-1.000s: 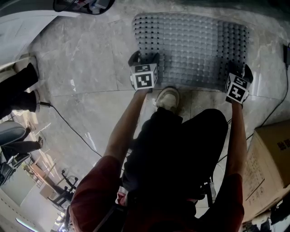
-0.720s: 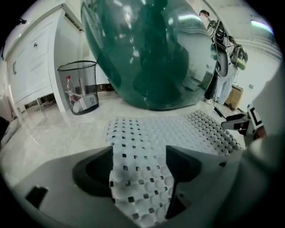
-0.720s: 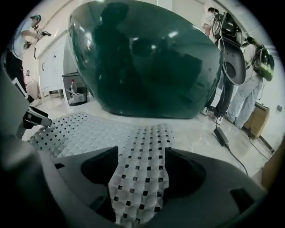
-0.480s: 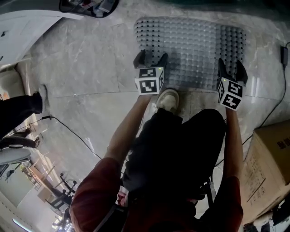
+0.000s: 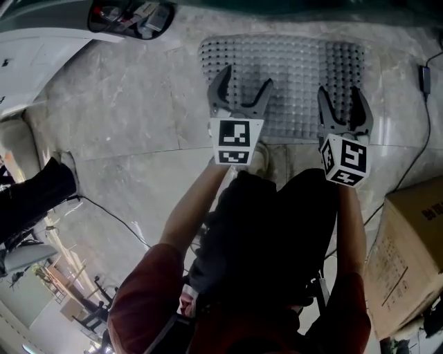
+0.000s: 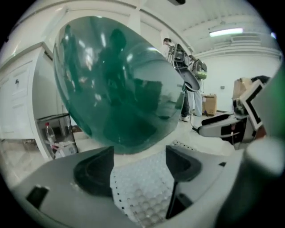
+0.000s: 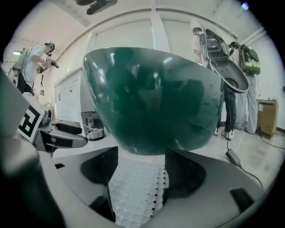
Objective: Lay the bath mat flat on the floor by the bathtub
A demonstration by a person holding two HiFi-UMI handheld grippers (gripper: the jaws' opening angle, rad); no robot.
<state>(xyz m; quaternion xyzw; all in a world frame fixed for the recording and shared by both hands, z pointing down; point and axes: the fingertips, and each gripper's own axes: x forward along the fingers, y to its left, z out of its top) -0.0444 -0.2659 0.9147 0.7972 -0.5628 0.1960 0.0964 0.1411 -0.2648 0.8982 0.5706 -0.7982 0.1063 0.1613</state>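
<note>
The grey studded bath mat (image 5: 297, 76) lies flat on the marble floor, just in front of the dark green bathtub (image 5: 311, 5). My left gripper (image 5: 243, 81) hovers open over the mat's near left part, and nothing sits between its fingers. My right gripper (image 5: 339, 97) hangs open over the near right part, also empty. In the left gripper view the mat (image 6: 142, 191) shows between the spread jaws, under the curved tub (image 6: 116, 84). The right gripper view gives the same: mat (image 7: 133, 187) below, tub (image 7: 156, 102) ahead.
A waste bin (image 5: 131, 17) with bottles stands at the far left of the tub. A cardboard box (image 5: 408, 249) sits at the right, and a cable with an adapter (image 5: 423, 76) beyond it. Another cable (image 5: 111, 207) crosses the floor at left. My shoe (image 5: 257, 155) touches the mat's near edge.
Both grippers have risen from the mat's near edge and now stand higher, jaws spread over the mat. The mat has stayed flat in place.
</note>
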